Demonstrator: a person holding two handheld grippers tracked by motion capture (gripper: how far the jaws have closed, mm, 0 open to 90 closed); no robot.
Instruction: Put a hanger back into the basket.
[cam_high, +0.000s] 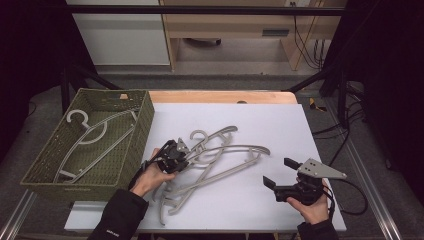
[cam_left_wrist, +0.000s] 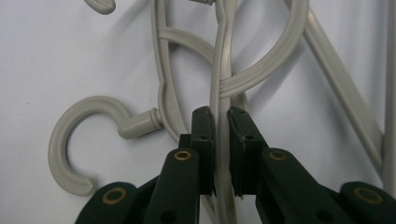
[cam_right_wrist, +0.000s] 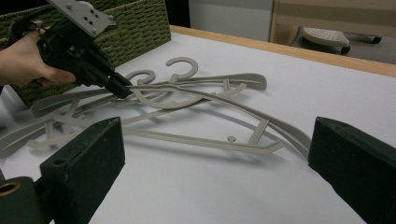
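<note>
Left gripper (cam_left_wrist: 220, 121): the two black jaws stood nearly closed, pinching a thin arm of a pale grey moulded-plastic clothes hanger (cam_left_wrist: 219, 70) between their pads; the grip sat just below the point where that arm crossed the curved bar of a neighbouring hanger. A grey plastic hook (cam_left_wrist: 79, 140) lay on the sheet just to the left of the jaws in the left gripper view. In the high view the same gripper (cam_high: 181, 152) met the near end of a loose heap of interlocked grey hangers (cam_high: 220, 160) resting on the white table sheet (cam_high: 280, 125), near its middle. Right gripper (cam_high: 280, 172): jaws spread wide and holding nothing, poised over bare sheet to the right of the heap and well apart from it. At the table's left edge stood a rectangular olive-green woven basket (cam_high: 145, 120) in which one grey hanger (cam_high: 95, 137) already lay. Judged step: freeing the pinched hanger from the heap for transfer to the basket. To do it well, the lift would best be slow and along the hanger's own plane, so that its hook slid clear of the others; the free right gripper could press down on the remaining hangers to stop them from trailing
</note>
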